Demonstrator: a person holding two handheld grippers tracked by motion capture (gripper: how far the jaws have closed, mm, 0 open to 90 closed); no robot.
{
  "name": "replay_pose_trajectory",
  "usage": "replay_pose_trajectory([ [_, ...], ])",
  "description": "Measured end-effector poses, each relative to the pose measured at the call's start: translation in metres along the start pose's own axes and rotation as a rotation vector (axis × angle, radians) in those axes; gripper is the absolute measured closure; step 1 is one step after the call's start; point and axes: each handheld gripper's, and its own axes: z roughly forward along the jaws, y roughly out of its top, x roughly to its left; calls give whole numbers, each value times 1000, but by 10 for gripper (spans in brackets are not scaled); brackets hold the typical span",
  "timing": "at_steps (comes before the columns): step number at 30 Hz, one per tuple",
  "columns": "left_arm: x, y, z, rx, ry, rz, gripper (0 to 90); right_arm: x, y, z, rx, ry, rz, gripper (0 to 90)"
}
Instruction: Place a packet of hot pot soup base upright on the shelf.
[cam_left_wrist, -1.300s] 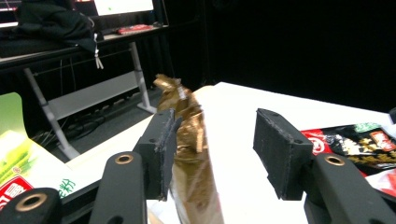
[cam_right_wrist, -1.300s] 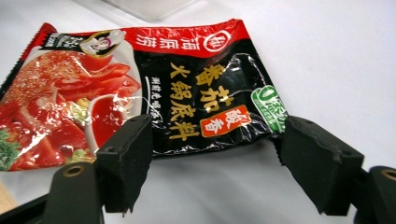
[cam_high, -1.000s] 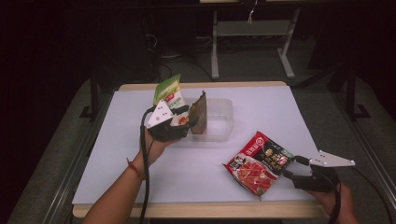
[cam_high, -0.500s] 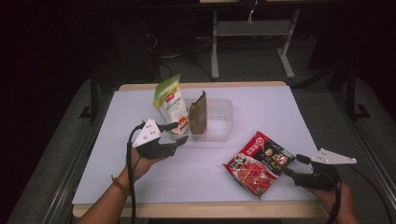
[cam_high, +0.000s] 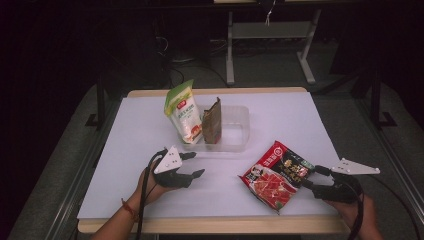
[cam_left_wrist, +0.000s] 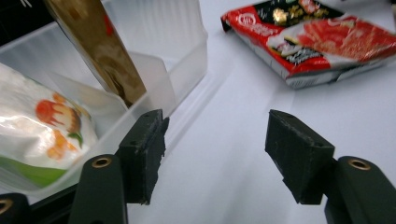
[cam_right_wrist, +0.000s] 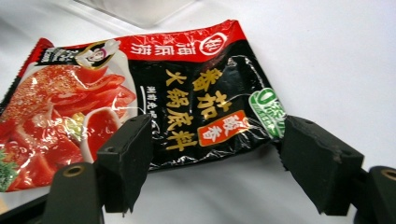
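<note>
Hovering low over the white table (cam_high: 125, 150), the left gripper (cam_high: 192, 165) has its jaws spread wide with nothing between them; they have just been opening further. In the left gripper view its two black pads (cam_left_wrist: 142, 154) frame only bare tabletop, and the left pad stands just beside the near wall of the clear plastic bin (cam_left_wrist: 187, 56), though whether it actually brushes that wall is hard to tell from this angle. Inside the bin a green-and-white pouch (cam_high: 182, 112) stands upright at the left end, with a brown-and-gold packet (cam_high: 212, 121) leaning right next to it (both rise well above the bin's rim).

The right gripper (cam_high: 306, 176) sits at the near right of the table, held level by the person's hand. Its jaws are also apart, one on either side of the near corner of the red-and-black hotpot base packet (cam_right_wrist: 140, 98). The packet lies flat on the table, in front of the bin and to its right. In the right gripper view the left pad (cam_right_wrist: 126, 158) overlaps the packet's lower edge and the right pad stands off its green-marked corner. The pads do not press on the packet, so it is not gripped.
</note>
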Motion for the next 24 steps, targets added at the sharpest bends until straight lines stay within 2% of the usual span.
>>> replay_pose_trajectory([
  [3, -1, -4, 5, 9, -24, -34, 370, 0, 0, 3, 11, 5, 1, 245],
  [6, -2, -5, 9, 13, -39, -42, 370, 0, 1, 6, 19, 31, 19, 244],
  [9, -2, -6, 11, 2, -59, -87, 370, 0, -1, 10, 21, 46, 48, 216],
  [17, -8, -2, 25, 12, -105, -111, 358, -3, -4, 10, 33, 52, 118, 254],
  [20, -14, -2, 31, 33, -128, -90, 358, -6, -2, 10, 40, 56, 158, 254],
  [21, -16, -2, 32, 41, -129, -80, 358, -6, -1, 10, 46, 50, 166, 251],
  [23, -18, -2, 33, 45, -137, -75, 358, -9, 0, 12, 93, -24, 189, 189],
  [24, -18, -2, 33, 43, -140, -78, 358, -12, -2, 13, 108, -17, 223, 193],
])
